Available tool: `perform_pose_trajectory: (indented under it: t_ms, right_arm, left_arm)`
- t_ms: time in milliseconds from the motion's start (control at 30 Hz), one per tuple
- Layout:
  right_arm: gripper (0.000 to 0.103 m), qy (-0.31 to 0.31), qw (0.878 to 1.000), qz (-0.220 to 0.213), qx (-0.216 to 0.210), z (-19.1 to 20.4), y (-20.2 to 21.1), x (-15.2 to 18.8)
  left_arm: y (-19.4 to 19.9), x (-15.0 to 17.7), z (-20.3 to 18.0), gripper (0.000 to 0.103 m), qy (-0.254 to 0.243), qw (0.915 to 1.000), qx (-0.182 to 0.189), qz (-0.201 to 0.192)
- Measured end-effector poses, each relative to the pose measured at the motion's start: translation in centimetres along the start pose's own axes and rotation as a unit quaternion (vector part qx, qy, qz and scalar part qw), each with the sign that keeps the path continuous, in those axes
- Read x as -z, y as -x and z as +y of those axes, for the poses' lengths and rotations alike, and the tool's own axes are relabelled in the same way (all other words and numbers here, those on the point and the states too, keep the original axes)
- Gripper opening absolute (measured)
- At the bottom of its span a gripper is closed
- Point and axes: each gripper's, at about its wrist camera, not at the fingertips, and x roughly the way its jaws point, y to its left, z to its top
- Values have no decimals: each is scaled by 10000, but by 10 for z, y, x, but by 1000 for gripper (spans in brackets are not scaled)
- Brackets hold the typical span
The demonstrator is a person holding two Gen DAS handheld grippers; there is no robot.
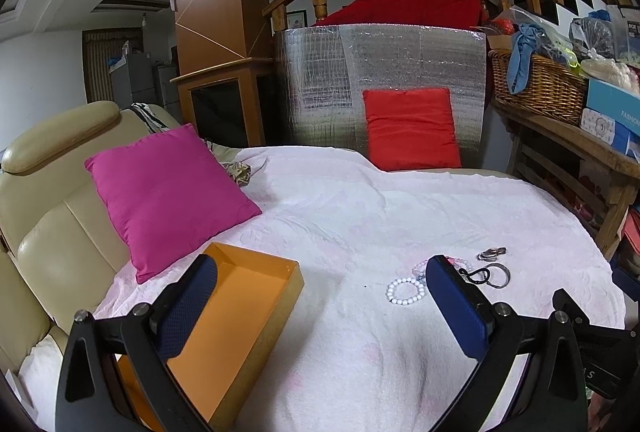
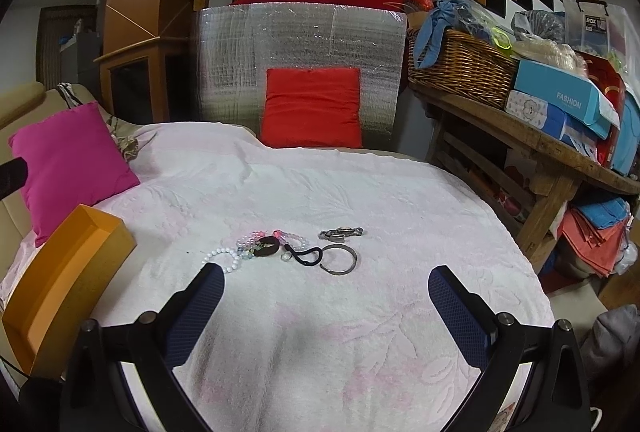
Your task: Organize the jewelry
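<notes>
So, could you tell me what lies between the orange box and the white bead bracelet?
Only bare white blanket lies between the box and the bracelet, clearest in the right wrist view.

free: blanket (image 2: pixel 320 191) centre | blocked left: orange box (image 2: pixel 68 272), pink cushion (image 2: pixel 68 155)

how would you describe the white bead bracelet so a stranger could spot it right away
Start at the white textured blanket covering the sofa seat, then find the small cluster of jewelry near its middle, to the right of the open orange cardboard box. The white round-bead bracelet lies at the cluster's left edge, nearest the box. It is the only all-white loop; its neighbour, the pastel bead bracelet, is pink-tinted.
</notes>
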Motion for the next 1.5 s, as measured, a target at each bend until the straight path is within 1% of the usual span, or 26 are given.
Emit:
perform_pose_trajectory:
  t_ms: [433, 600, 733, 833, 867, 933, 1033, 1100, 1200, 1233, 1267, 1300, 1367, 1400, 1467, 1500]
  right_arm:
    - [103, 4, 9999, 98, -30, 1, -21, 1]
    - [103, -14, 9998, 186, -50, -2, -37, 1]
    - [103, -22, 9995, 302, -69, -11, -56, 7]
    - [103, 12, 9989, 455, -142, -24, -81, 16]
    - [103, 48, 9981, 580, -181, -29, -92, 20]
    - [103, 93, 9958, 871, -276, -38, -117, 28]
    - [103, 100, 9911, 1269, -383, -51, -157, 36]
    - [102, -63, 9876, 1486, -503, -57, -179, 36]
    - [100, -306, 9850, 1508, -781, -59, -200, 32]
    - [98, -326, 9836, 1527, -909, -56, -207, 30]
    - [93, -329, 9822, 1530, -1036, -52, -213, 28]
    - [90, -322, 9816, 1536, -1090, -47, -219, 26]
    - [78, -280, 9803, 1565, -1176, -39, -231, 23]
    - [75, -281, 9782, 1614, -1280, -35, -237, 21]
    - [64, -352, 9738, 1701, -1468, -28, -250, 19]
    - [62, -375, 9731, 1721, -1488, -25, -255, 18]
  left_arm:
    - [-17, 3, -7, 103, -98, 9999, -47, 112]
    - [-30, 5, -11, 103, -138, 9997, -70, 188]
    - [-49, 10, -17, 103, -171, 9992, -13, 348]
    - [-75, 19, -24, 103, -179, 9977, 152, 628]
    - [-87, 25, -28, 103, -189, 9967, 232, 761]
    - [-110, 36, -37, 103, -270, 9941, 274, 1013]
    - [-148, 52, -53, 103, -375, 9886, 474, 1377]
    - [-168, 57, -59, 103, -393, 9864, 554, 1494]
    - [-191, 59, -63, 103, -366, 9852, 601, 1563]
    - [-199, 60, -65, 103, -381, 9847, 581, 1597]
    - [-204, 61, -66, 103, -392, 9845, 569, 1615]
    - [-210, 63, -66, 103, -412, 9843, 558, 1623]
    - [-219, 70, -67, 103, -498, 9831, 539, 1679]
    - [-224, 73, -66, 103, -514, 9807, 594, 1789]
    - [-236, 77, -65, 103, -462, 9763, 720, 1988]
    - [-239, 78, -64, 103, -441, 9755, 761, 2016]
